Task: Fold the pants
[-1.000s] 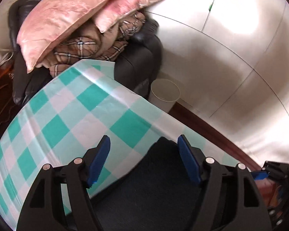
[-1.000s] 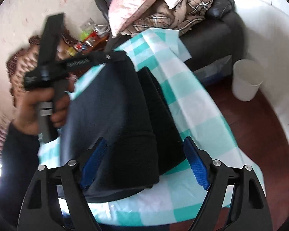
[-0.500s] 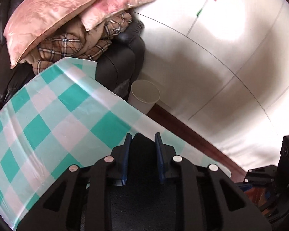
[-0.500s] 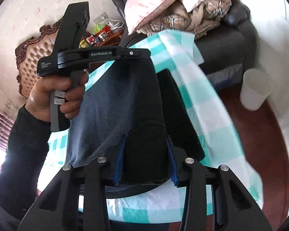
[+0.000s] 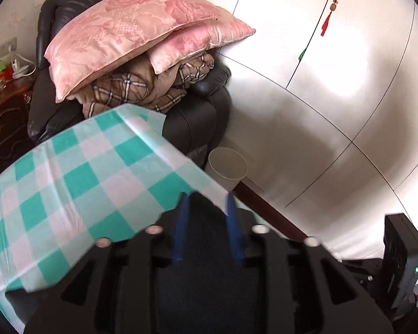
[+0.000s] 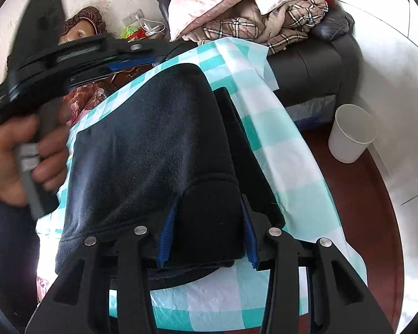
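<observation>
Dark navy pants lie on a teal-and-white checked tablecloth. My right gripper is shut on the near end of the pants, with the blue pads pressed on either side of a thick fold. My left gripper is shut on dark pants fabric and holds it up; a lifted flap of the tablecloth lies against its pads. In the right wrist view the left gripper is raised above the far end of the pants, blurred, held by a hand.
A dark leather armchair stands behind the table, piled with pink pillows and a plaid blanket. A white bin stands on the wood floor by the white wardrobe. A cluttered wooden side table is at left.
Both grippers closed from wide open onto the pants a second ago. Since then the left gripper has lifted its end up and back, and the right keeps its hold.
</observation>
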Tool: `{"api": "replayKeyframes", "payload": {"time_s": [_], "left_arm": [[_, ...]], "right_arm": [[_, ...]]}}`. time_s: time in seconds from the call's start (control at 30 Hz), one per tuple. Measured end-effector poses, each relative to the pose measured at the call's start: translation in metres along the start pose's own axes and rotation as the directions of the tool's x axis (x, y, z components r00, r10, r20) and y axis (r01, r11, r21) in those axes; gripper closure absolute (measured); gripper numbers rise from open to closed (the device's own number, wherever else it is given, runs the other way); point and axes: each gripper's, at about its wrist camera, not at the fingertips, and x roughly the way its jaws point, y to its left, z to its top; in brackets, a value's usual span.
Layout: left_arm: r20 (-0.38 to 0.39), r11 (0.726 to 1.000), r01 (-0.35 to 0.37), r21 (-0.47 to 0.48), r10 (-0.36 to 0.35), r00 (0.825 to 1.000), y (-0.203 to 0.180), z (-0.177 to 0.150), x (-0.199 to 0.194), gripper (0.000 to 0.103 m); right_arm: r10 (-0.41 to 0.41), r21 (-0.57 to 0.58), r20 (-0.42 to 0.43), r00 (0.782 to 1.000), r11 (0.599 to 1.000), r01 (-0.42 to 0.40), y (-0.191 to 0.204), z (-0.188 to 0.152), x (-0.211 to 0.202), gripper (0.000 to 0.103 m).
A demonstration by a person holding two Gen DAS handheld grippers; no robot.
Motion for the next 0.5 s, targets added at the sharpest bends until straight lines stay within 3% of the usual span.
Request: {"api": "replayKeyframes", "payload": {"time_s": [0.07, 0.13, 0.3, 0.47, 0.5], "left_arm": [[-0.063, 0.998, -0.057, 0.016, 0.058, 0.996, 0.001, -0.008, 0.015, 0.086], [-0.129, 0.997, -0.077, -0.027, 0.073, 0.989, 0.012, -0.016, 0.036, 0.088], [-0.13, 0.996, -0.08, -0.043, 0.074, 0.989, 0.016, -0.024, 0.043, 0.088], [-0.124, 0.995, -0.089, -0.044, 0.083, 0.989, 0.018, -0.026, 0.046, 0.088], [-0.122, 0.995, -0.09, -0.048, 0.083, 0.989, 0.018, -0.026, 0.046, 0.088]], "right_arm": [[-0.005, -0.003, 0.0, 1.0, 1.0, 0.005, 0.0, 0.0, 0.0, 0.063], [-0.016, -0.007, 0.001, 1.0, 1.0, 0.016, 0.002, -0.001, 0.0, 0.063], [-0.056, -0.03, 0.015, 0.998, 0.998, 0.057, 0.009, -0.001, -0.005, 0.063], [-0.103, -0.169, 0.217, 0.971, 0.975, 0.142, 0.046, 0.001, -0.038, 0.056], [-0.118, -0.189, 0.213, 0.97, 0.969, 0.159, 0.052, 0.002, -0.035, 0.056]]}}
